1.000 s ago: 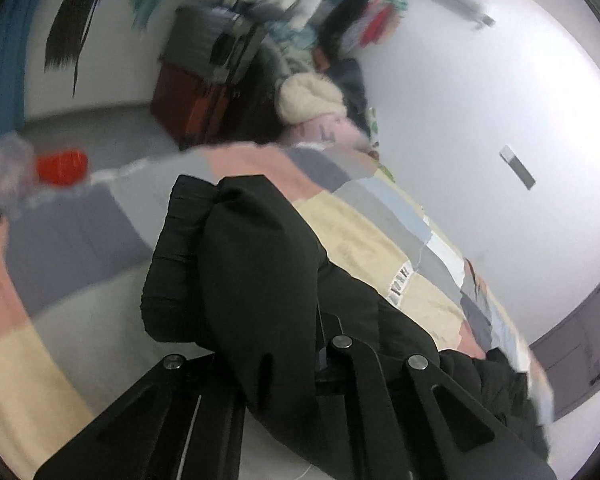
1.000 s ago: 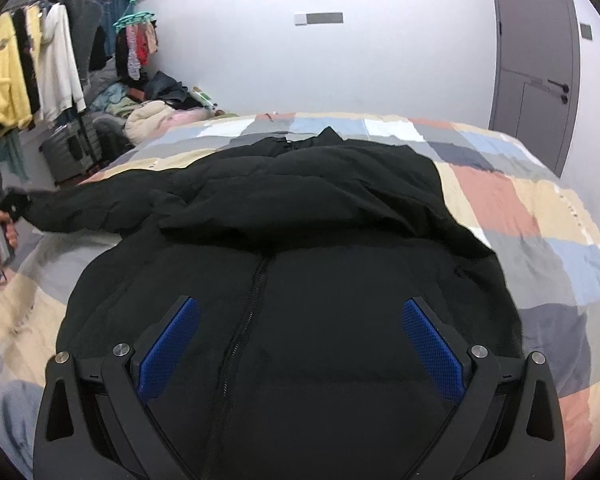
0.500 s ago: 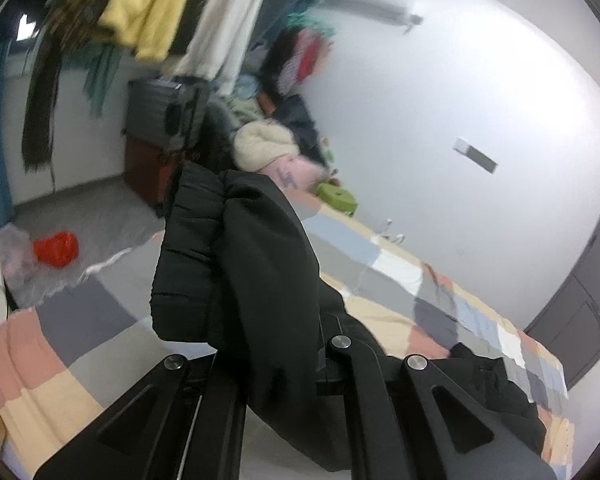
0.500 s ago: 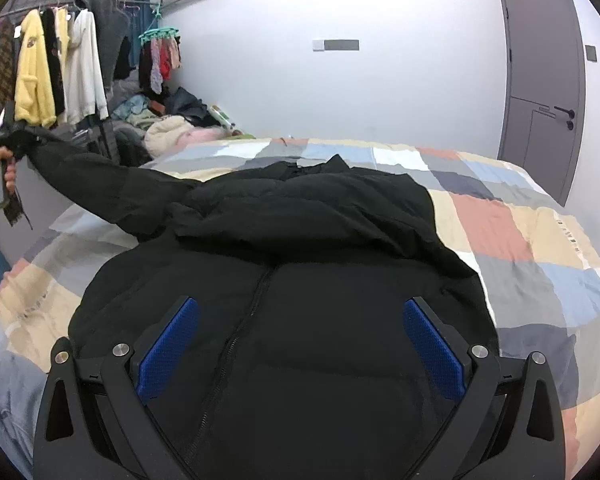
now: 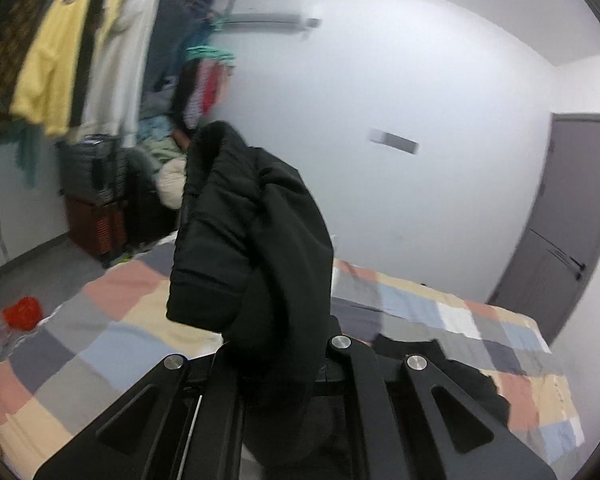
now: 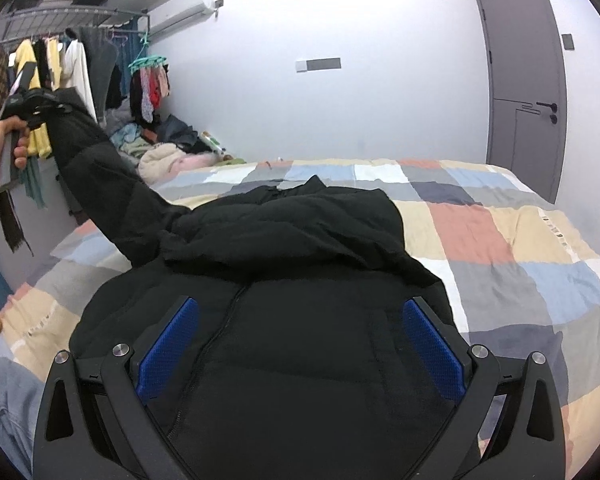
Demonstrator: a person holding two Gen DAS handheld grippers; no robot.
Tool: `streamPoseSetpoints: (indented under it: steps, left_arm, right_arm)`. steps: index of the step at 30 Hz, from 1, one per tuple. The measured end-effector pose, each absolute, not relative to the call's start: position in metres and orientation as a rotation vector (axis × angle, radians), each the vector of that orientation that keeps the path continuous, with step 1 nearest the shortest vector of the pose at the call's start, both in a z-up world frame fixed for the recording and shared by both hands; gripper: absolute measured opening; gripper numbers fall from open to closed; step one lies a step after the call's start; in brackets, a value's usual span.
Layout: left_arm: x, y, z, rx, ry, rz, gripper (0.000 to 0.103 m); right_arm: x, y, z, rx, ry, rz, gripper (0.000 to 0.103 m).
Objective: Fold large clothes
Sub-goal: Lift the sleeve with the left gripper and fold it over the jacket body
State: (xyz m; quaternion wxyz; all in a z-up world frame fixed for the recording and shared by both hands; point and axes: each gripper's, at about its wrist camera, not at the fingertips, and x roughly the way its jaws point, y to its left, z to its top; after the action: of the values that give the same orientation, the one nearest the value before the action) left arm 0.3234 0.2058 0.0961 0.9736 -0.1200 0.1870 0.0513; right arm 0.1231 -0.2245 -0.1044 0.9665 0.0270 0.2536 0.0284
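Note:
A large black padded jacket lies front up, zipped, on a bed with a patchwork cover. My left gripper is shut on the jacket's sleeve, whose cuff flops over in front of the camera. In the right wrist view the left gripper holds that sleeve raised high at the far left, stretched up from the shoulder. My right gripper is open and empty, with blue pads, hovering low over the jacket's lower front.
A clothes rail with hanging garments and a pile of clothes stand left of the bed. A suitcase sits on the floor beside it. A grey door is at the far right.
My left gripper has lifted the sleeve from near the bed surface up high and swung towards the bed's middle. The right gripper has stayed open over the jacket.

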Motion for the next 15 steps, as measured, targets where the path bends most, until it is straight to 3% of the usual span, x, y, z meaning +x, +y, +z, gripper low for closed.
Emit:
streamPoseSetpoints:
  steps: [15]
  left_arm:
    - [0.356, -0.028, 0.065, -0.142, 0.441, -0.152, 0.005]
  right_arm:
    - [0.114, -0.265, -0.097, 0.119, 0.461, 0.038, 0.103]
